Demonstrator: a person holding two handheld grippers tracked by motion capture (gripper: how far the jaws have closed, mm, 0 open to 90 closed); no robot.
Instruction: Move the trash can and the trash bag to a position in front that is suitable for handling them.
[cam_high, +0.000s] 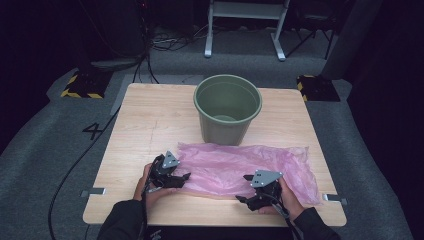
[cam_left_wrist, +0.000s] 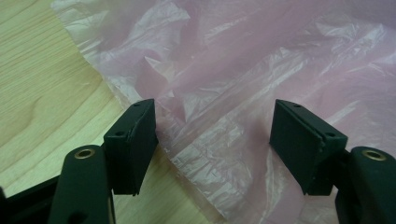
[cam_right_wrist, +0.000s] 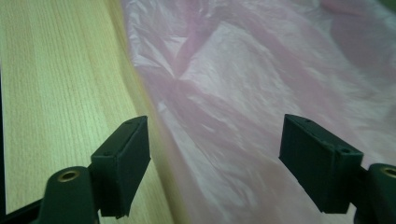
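Observation:
A thin pink plastic bag (cam_high: 245, 162) lies flat and crumpled across the near half of the wooden table (cam_high: 150, 115). Behind it stands an empty green bucket (cam_high: 227, 107), upright. My left gripper (cam_high: 183, 180) is at the bag's left end, open. In the left gripper view the jaws of that gripper (cam_left_wrist: 215, 135) stand wide over the bag's edge (cam_left_wrist: 243, 70), pressing nothing. My right gripper (cam_high: 244, 188) sits at the bag's near edge, open. In the right gripper view its jaws (cam_right_wrist: 215, 149) straddle the bag's border (cam_right_wrist: 243, 70), one jaw over bare wood.
Grey carpet surrounds the table, with cables (cam_high: 75, 165) trailing on the left. A white frame (cam_high: 245, 25) stands at the back. Metal brackets (cam_high: 94, 191) stick out at the table's near corners. Bare wood shows left of the bucket.

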